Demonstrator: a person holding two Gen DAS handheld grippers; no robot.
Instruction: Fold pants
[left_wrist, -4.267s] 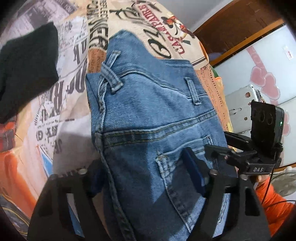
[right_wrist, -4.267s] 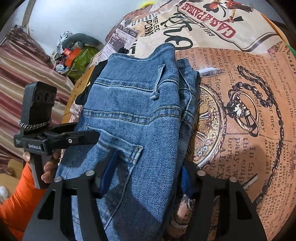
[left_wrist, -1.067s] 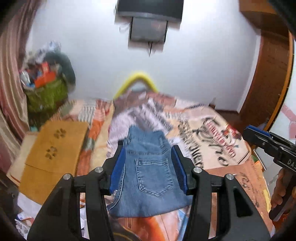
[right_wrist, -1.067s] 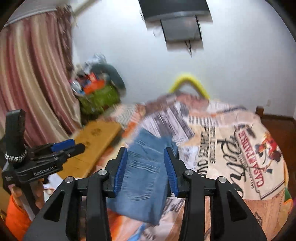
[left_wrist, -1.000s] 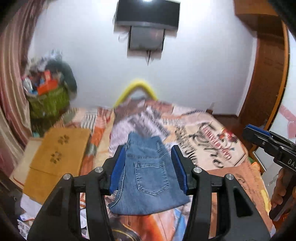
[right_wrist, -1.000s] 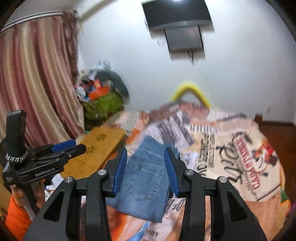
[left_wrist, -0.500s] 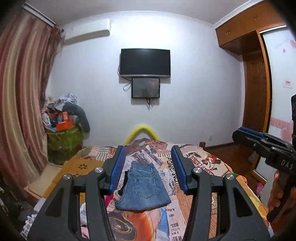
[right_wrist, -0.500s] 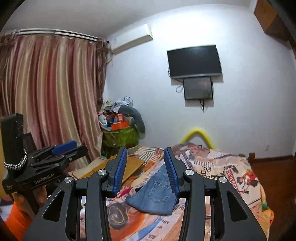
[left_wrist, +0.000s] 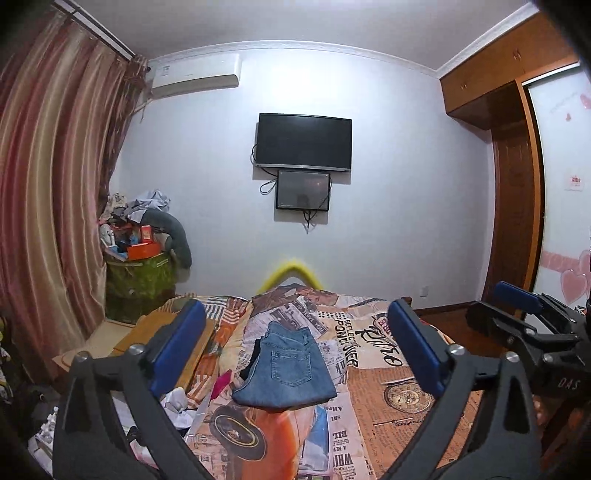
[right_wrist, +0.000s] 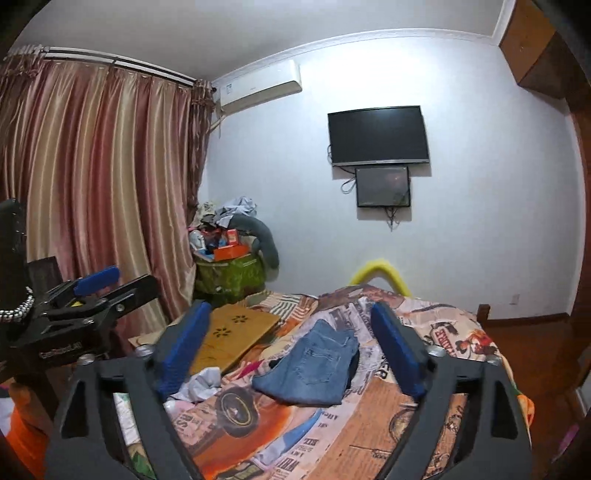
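Left gripper (left_wrist: 295, 347): jaws have just been opening and now stand spread wide, nothing between them. The jeans (left_wrist: 286, 367) lie folded into a compact block on the bed (left_wrist: 399, 417), well apart from both tools, partly over a dark garment (left_wrist: 250, 360). Right gripper (right_wrist: 291, 349): jaws likewise have just been opening, now spread and empty. The fold looks complete; hold both tools clear of the cloth to avoid disturbing the stack.

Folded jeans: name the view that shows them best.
Left wrist view: the folded jeans lie centred and nearly square-on, back pocket visible. Right wrist view shows the same jeans from an angle, skewed.
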